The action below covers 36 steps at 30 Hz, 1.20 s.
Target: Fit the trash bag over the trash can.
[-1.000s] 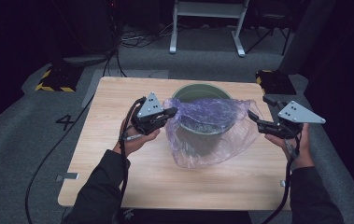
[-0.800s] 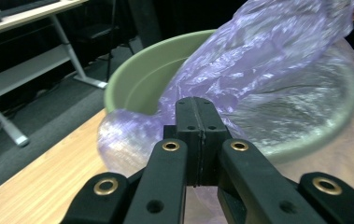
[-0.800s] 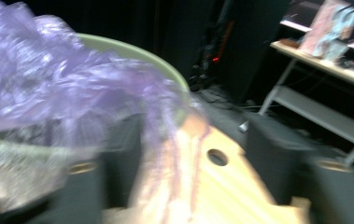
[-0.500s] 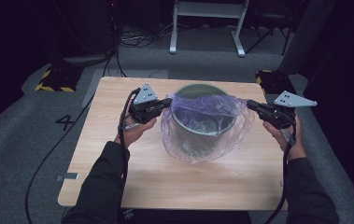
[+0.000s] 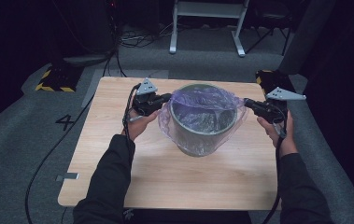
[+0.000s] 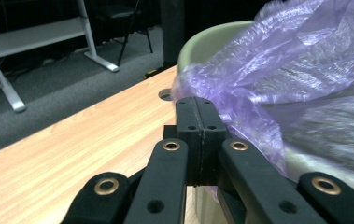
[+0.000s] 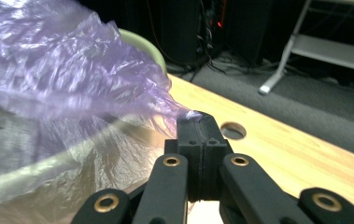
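A pale green round bin [image 5: 198, 140] stands mid-table on the wooden table [image 5: 174, 182]. A thin purple see-through bag [image 5: 202, 100] is stretched across its mouth and hangs down its sides. My left gripper [image 5: 167, 97] is at the bin's left rim and my right gripper [image 5: 247, 101] is at its right rim. Each is shut on an edge of the bag. In the left gripper view the jaws [image 6: 195, 105] are pressed together, with the bag [image 6: 282, 70] and bin rim [image 6: 207, 42] just to their right. In the right gripper view the bag film [image 7: 48, 70] runs into the shut tip [image 7: 198, 121].
A round hole [image 7: 233, 130] is cut in the tabletop near the bin. On the grey floor behind the table stand a white metal frame [image 5: 207, 23] and yellow-black striped blocks [image 5: 55, 79], with cables around them. Cables trail from both grippers past the table's sides.
Both grippers have moved away from the person and lower, to either side of the bin. The bag, bunched above the bin's front before, is now stretched over its mouth.
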Each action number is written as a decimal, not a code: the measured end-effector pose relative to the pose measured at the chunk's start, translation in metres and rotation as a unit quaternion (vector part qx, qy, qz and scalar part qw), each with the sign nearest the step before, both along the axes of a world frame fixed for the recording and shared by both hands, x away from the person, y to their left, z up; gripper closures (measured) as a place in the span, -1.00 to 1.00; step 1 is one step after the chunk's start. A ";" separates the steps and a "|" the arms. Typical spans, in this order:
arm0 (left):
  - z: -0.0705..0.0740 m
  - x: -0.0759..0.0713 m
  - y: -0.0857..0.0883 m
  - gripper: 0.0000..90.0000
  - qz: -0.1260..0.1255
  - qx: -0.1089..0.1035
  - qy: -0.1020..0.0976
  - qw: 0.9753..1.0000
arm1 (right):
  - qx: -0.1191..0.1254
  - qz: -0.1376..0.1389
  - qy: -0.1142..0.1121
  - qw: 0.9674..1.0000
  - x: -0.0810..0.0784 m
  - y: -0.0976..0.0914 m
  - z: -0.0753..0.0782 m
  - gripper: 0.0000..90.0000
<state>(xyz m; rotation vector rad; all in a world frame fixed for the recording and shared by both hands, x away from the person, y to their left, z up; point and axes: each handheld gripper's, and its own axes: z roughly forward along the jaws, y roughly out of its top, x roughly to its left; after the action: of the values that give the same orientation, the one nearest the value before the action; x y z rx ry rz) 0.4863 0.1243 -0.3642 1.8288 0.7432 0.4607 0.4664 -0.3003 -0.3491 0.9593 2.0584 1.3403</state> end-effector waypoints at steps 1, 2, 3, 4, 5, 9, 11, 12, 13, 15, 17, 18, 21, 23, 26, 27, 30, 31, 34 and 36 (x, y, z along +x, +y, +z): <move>-0.002 0.002 0.000 1.00 0.003 0.002 0.004 1.000 | 0.000 -0.002 0.003 1.000 0.002 0.000 -0.002 1.00; -0.004 0.004 -0.001 1.00 0.007 0.004 0.009 1.000 | 0.000 -0.006 0.010 1.000 0.003 0.001 -0.003 1.00; -0.006 0.007 -0.001 1.00 0.011 0.007 0.013 1.000 | -0.005 -0.012 0.015 1.000 0.005 0.002 -0.005 1.00; -0.008 0.009 -0.002 1.00 0.014 0.009 0.017 1.000 | -0.008 -0.015 0.019 1.000 0.006 0.003 -0.007 1.00; -0.009 0.011 -0.002 1.00 0.016 0.013 0.020 1.000 | -0.009 -0.017 0.022 1.000 0.007 0.004 -0.009 1.00; -0.016 0.018 -0.003 1.00 0.019 0.014 0.031 0.999 | -0.011 -0.024 0.032 0.999 0.011 0.006 -0.016 1.00; -0.019 0.021 -0.005 1.00 0.021 0.012 0.035 0.999 | -0.008 -0.026 0.034 0.999 0.014 0.006 -0.020 1.00; -0.021 0.022 -0.006 1.00 0.020 0.014 0.038 0.999 | -0.009 -0.029 0.034 0.999 0.015 0.006 -0.021 1.00; -0.022 0.023 -0.007 1.00 0.020 0.015 0.040 0.999 | -0.009 -0.031 0.035 0.999 0.016 0.006 -0.022 1.00; -0.025 0.025 -0.009 1.00 0.019 0.018 0.045 0.999 | -0.008 -0.034 0.032 0.999 0.017 0.007 -0.023 1.00; -0.028 0.027 -0.012 1.00 0.020 0.024 0.050 0.998 | -0.011 -0.037 0.031 0.999 0.018 0.008 -0.025 1.00; -0.029 0.028 -0.012 1.00 0.018 0.027 0.049 0.998 | -0.010 -0.043 0.027 0.999 0.019 0.008 -0.027 1.00; -0.030 0.029 -0.013 1.00 0.018 0.033 0.055 0.998 | -0.009 -0.042 0.031 0.999 0.019 0.008 -0.030 1.00; -0.031 0.030 -0.013 1.00 0.017 0.037 0.059 0.997 | -0.013 -0.038 0.033 0.999 0.018 0.008 -0.033 1.00; -0.032 0.030 -0.012 1.00 0.011 0.041 0.063 0.997 | -0.013 -0.033 0.031 0.999 0.013 0.008 -0.036 1.00; -0.032 0.030 -0.011 1.00 0.013 0.042 0.063 0.997 | -0.013 -0.031 0.029 0.999 0.012 0.007 -0.037 1.00; -0.031 0.030 -0.010 1.00 0.015 0.046 0.062 0.997 | -0.002 -0.029 0.014 0.999 0.008 0.005 -0.034 1.00; -0.032 0.030 -0.010 1.00 0.013 0.047 0.062 0.997 | 0.000 -0.030 0.010 0.999 0.007 0.005 -0.033 0.98; -0.033 0.032 -0.013 1.00 0.014 0.064 0.063 0.996 | 0.006 -0.040 -0.007 0.999 0.007 0.004 -0.027 0.96; -0.035 0.033 -0.017 1.00 0.013 0.073 0.066 0.995 | 0.004 -0.049 -0.016 0.999 0.008 0.005 -0.023 0.97</move>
<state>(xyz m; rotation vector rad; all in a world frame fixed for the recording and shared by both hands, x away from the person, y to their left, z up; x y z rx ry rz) 0.5191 0.1073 -0.3993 2.0043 0.8432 0.4228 0.4742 -0.2954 -0.3721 1.0233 1.9577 1.3064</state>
